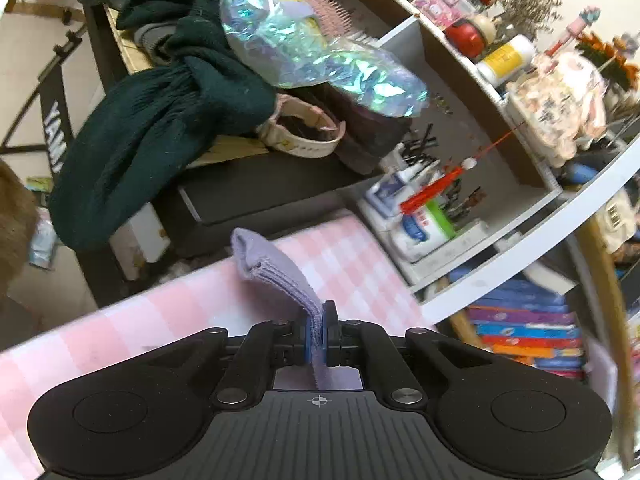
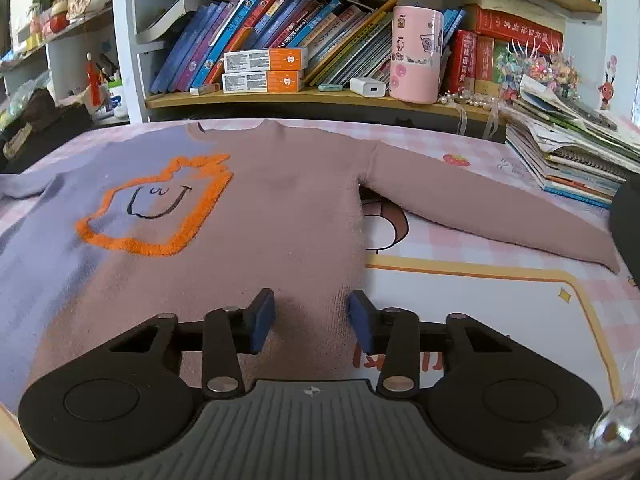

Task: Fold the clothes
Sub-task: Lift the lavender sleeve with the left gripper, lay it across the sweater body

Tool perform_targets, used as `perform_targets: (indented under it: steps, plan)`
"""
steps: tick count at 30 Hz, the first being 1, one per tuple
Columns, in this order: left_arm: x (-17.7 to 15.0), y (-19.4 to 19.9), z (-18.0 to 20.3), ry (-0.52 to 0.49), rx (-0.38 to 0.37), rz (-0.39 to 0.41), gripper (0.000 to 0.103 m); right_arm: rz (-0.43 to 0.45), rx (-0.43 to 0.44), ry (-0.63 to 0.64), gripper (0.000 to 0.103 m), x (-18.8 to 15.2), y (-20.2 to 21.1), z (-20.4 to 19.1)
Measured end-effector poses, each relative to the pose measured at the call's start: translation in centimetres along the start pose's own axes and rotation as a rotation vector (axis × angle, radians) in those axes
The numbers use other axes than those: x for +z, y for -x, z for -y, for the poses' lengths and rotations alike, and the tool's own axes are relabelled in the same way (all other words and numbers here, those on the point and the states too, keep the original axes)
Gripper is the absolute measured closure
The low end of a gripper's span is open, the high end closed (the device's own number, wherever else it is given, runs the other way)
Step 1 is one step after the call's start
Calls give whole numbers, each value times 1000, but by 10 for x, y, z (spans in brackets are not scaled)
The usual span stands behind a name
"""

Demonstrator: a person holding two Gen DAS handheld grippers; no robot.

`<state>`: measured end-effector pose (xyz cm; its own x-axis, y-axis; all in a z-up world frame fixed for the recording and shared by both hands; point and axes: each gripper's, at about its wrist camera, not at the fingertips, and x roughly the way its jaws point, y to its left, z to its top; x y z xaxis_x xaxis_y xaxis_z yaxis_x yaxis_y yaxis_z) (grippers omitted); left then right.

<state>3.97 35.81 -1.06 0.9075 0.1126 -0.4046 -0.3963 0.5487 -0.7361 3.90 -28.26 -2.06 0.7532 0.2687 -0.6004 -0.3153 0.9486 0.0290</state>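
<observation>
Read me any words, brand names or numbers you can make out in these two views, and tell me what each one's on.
"YAMA", cut off by the frame edge: white letters on the black stand at left.
Red characters on the desk mat: partly hidden by the right gripper, unreadable.
Book spines, the two orange-and-white boxes, the red books, the yellow-labelled bottle: print too small or blurred.

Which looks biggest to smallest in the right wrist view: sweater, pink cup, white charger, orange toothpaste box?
As they appear:
1. sweater, by far the largest
2. pink cup
3. one orange toothpaste box, close to the cup in area, so that order is unsure
4. white charger
All three shelf items sit farther back.
</observation>
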Motion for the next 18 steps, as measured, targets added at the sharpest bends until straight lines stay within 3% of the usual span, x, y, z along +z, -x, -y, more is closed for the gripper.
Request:
perform_targets:
  steps: [8,13,18]
  plan:
    - [-11,13,104,-133,-256,3,100,29,-5,3,65,-4,0,-2]
    - [-43,-9,175,-178,-393,-74,100,35,-21,23,65,-5,0,-6]
    - [-86,-40,232,-187,-475,-159,100,37,-77,53,54,-5,0,-11]
